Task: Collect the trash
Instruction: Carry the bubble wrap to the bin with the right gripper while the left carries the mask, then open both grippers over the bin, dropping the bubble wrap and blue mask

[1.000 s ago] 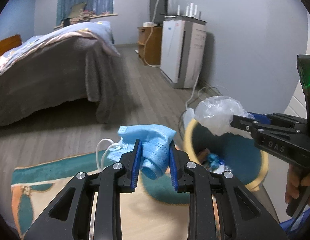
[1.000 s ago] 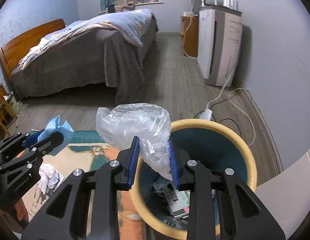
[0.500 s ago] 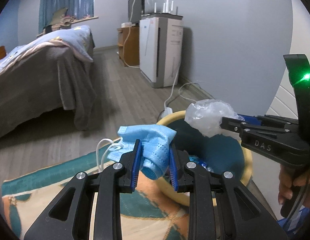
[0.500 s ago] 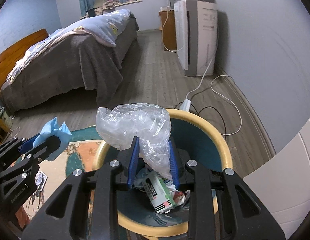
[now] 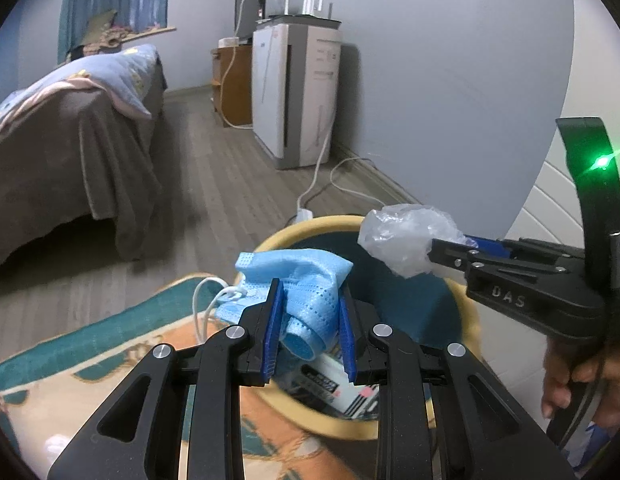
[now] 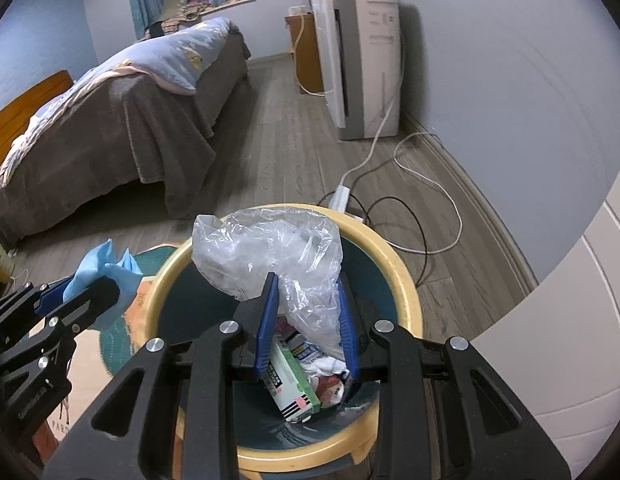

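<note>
Trash bin point(image 6: 406, 280) below us, our left tongs point(image 5: 310, 332) clamping a blue mask point(image 5: 305, 280), right tongs point(image 6: 307, 320) gripping crumpled plastic point(image 6: 269, 252).

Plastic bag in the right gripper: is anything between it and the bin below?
Nothing visible. The plastic bag hangs in the right gripper directly over the open bin; only trash already inside, such as a carton, lies beneath.

We hold both tools level, side by side: our left tool point(image 5: 307, 330) pinched closed, our right tool point(image 6: 305, 322) likewise clamped, right hand point(image 5: 586, 384) gripping its handle.
</note>
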